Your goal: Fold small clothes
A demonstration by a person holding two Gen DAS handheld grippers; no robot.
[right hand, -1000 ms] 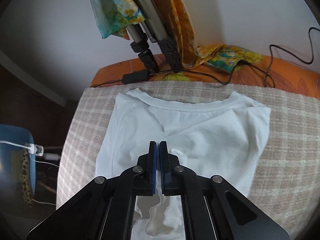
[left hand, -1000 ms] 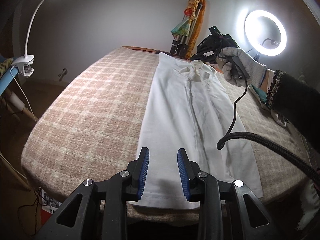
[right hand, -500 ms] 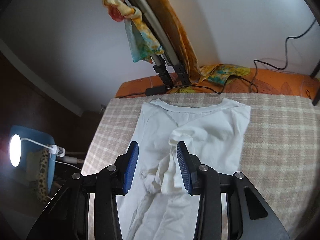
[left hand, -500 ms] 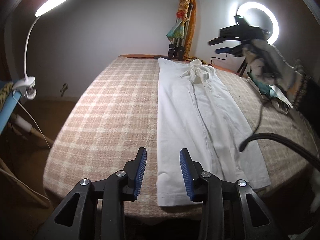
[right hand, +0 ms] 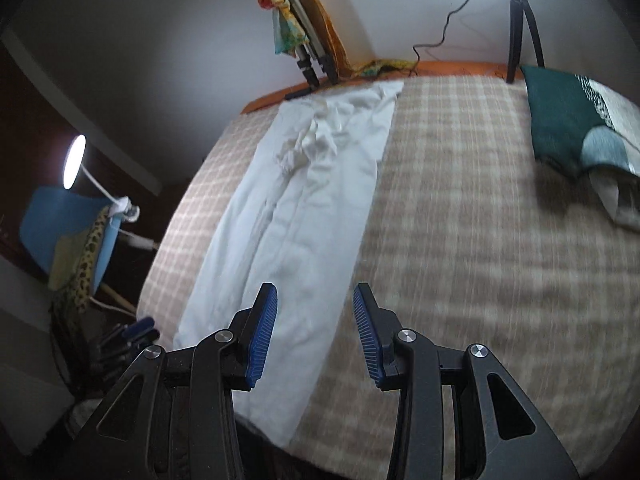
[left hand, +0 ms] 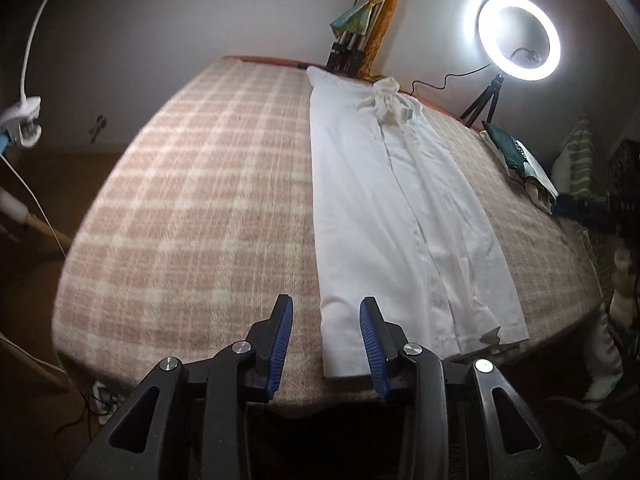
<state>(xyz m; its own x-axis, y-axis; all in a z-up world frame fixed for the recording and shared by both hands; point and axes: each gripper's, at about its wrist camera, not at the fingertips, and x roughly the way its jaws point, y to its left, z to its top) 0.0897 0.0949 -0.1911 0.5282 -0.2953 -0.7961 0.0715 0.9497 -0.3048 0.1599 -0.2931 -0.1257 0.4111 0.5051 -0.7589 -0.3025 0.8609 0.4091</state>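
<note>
Shirt (left hand: 400, 208) folded lengthwise, ring light (left hand: 519, 36) left view only

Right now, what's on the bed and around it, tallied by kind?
Shirts: 1, white
Lamps: 2, ring light, clip lamp
Pillows: 1, green
Tripods with scarves: 1
Total: 5

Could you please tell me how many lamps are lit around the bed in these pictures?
2: a ring light on a tripod beyond the bed's far right corner, and a clamp lamp off its left side. Others may lie outside the views.
</note>
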